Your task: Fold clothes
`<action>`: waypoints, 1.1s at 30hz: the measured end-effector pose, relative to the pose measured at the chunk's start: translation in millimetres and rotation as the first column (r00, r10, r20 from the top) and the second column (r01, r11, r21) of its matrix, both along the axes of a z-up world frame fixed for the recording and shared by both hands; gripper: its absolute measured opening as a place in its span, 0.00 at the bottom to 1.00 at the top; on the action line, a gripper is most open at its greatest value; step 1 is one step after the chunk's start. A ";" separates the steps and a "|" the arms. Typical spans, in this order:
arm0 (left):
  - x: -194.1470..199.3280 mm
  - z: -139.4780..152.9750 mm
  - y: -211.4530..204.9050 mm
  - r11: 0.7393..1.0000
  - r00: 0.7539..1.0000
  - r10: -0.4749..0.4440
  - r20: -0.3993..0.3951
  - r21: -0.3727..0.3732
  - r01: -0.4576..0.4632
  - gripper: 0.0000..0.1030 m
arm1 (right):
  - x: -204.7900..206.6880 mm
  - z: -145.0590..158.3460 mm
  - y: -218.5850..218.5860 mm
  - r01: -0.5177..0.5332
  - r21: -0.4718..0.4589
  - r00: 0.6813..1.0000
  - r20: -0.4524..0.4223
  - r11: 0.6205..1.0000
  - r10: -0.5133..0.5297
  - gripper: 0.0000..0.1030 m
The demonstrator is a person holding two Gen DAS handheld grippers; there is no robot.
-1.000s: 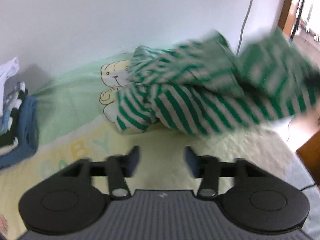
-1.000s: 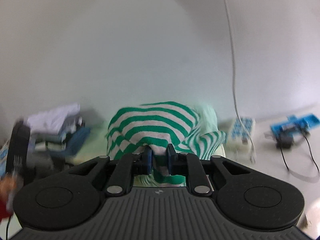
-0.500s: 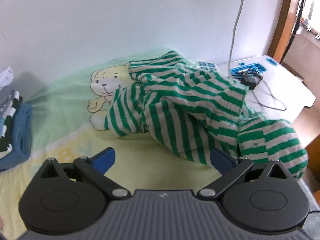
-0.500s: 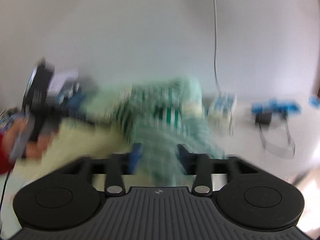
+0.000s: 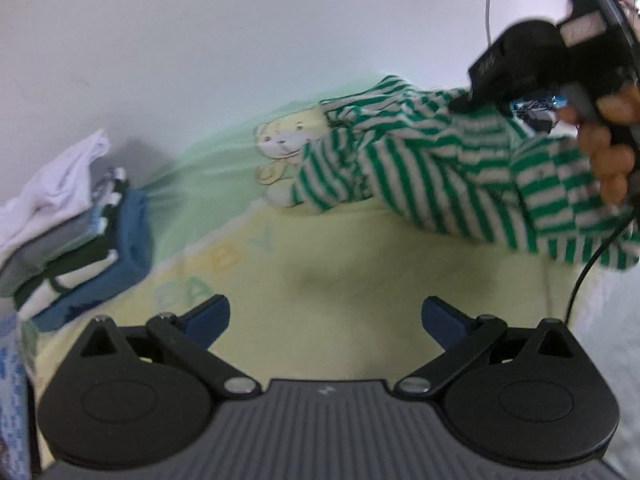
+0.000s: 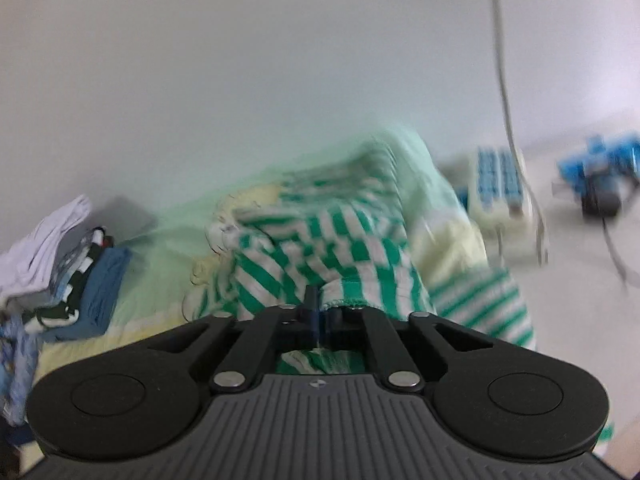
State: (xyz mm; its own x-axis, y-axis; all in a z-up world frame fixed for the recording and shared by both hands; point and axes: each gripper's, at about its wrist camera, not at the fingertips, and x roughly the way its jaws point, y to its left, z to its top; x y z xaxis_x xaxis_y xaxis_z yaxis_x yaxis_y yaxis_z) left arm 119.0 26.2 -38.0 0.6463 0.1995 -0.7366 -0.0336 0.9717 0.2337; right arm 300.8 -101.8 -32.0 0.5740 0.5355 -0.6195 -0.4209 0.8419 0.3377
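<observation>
Just one striped garment, one folded stack, two grippers.

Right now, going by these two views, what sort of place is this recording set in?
Probably a home room, with laundry being folded on a bed or table against a wall. A baby blanket printed with a teddy bear covers the surface, a stack of folded clothes sits at one side, and a green-striped garment lies crumpled on it.
</observation>
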 end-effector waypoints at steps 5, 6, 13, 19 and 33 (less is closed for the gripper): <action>-11.5 5.9 2.3 0.998 0.999 -0.033 0.040 0.063 0.030 0.99 | -45.5 36.6 -27.9 -0.157 0.106 0.982 0.121 0.982 0.144 0.03; -12.3 7.1 0.6 0.996 0.998 -0.048 0.051 0.077 0.044 0.99 | -56.6 40.8 -37.9 -0.189 0.131 0.977 0.124 0.973 0.173 0.03; -35.1 6.1 -43.5 0.909 0.937 -0.344 0.064 0.275 0.315 0.99 | -146.5 62.9 -104.3 -0.430 0.216 0.903 0.105 0.877 0.417 0.03; -79.2 7.6 -79.1 0.728 0.808 -0.590 0.001 0.434 0.531 0.99 | -198.9 55.1 -141.7 -0.549 0.173 0.828 -0.021 0.818 0.560 0.03; -108.0 -62.5 -123.0 0.560 0.668 -0.713 -0.213 0.399 0.726 0.90 | -211.8 59.1 -158.2 -0.357 -0.031 0.933 0.037 0.934 0.358 0.50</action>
